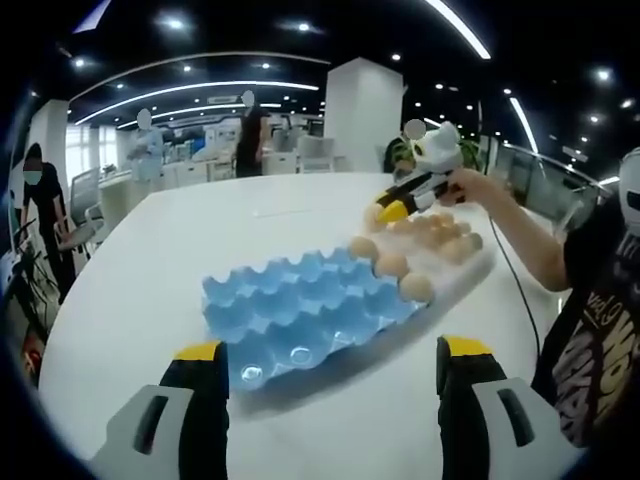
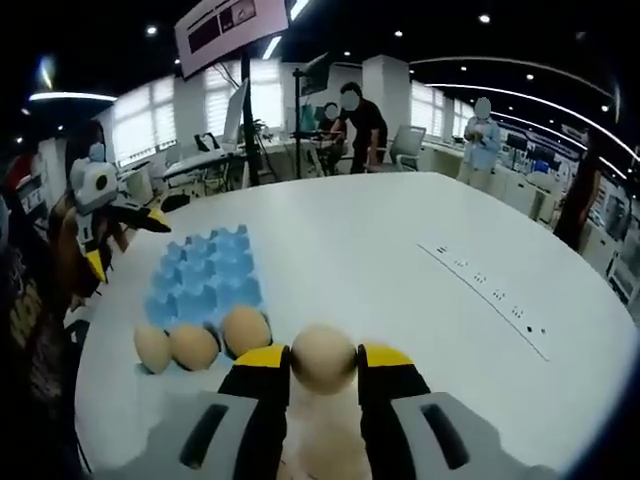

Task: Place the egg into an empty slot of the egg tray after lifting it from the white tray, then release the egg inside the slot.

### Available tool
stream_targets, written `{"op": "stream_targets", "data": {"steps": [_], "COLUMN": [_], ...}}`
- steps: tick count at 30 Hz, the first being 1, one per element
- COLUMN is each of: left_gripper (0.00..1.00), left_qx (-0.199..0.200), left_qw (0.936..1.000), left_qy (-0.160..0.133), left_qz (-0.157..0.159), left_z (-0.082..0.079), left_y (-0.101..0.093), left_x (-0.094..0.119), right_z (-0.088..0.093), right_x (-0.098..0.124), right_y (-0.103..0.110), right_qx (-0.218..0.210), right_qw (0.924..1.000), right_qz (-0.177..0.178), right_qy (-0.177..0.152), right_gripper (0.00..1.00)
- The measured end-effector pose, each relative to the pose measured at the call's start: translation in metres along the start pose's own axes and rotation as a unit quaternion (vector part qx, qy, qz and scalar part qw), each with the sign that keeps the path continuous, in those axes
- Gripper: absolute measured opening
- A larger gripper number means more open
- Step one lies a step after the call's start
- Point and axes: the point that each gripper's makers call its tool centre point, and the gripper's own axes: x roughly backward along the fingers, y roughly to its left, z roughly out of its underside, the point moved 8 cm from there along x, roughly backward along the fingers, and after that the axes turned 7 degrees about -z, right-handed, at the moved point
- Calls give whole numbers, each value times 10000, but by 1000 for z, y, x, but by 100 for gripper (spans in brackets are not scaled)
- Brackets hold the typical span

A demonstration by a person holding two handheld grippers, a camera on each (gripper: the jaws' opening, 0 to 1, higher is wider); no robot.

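In the left gripper view my left gripper (image 1: 328, 372) hangs low over the white table (image 1: 130, 290), its two yellow-tipped jaws spread wide with nothing between them. Just beyond them lies the blue egg tray (image 1: 290, 305), most of its cups bare, with three eggs (image 1: 392, 266) seated in a row along its far right edge. Past that row sits the white tray (image 1: 478, 262), piled with more eggs, touching or nearly touching the blue one; I cannot tell which. Further right my right gripper (image 1: 392, 210) reaches in from my hand (image 1: 470, 186), its yellow tips down at one egg on the white tray. In the right gripper view, from the left, my left gripper (image 2: 125, 240) shows beside the egg tray (image 2: 205, 275), then the three seated eggs (image 2: 195, 345) in a row at the tray's near edge. To their right my right gripper (image 2: 324, 362) has its jaws drawn in narrow around the egg (image 2: 323, 357), one yellow tip pressed to each side, more pale eggs blurred below it
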Motion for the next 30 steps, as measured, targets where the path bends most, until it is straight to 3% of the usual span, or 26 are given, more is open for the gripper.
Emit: {"op": "stream_targets", "data": {"steps": [20,30], "left_gripper": [87,87], "left_qx": [1,4], "left_qw": [10000,10000], "left_qy": [17,-17], "left_qz": [-18,-51], "left_z": [1,0], "left_y": [1,1], "left_x": [2,6], "right_z": [-1,0], "right_x": [-11,-9], "right_y": [6,10], "right_qx": [130,-16], "right_qw": [9998,9997], "right_qz": [-124,-180], "right_qy": [1,-139], "right_gripper": [29,29]}}
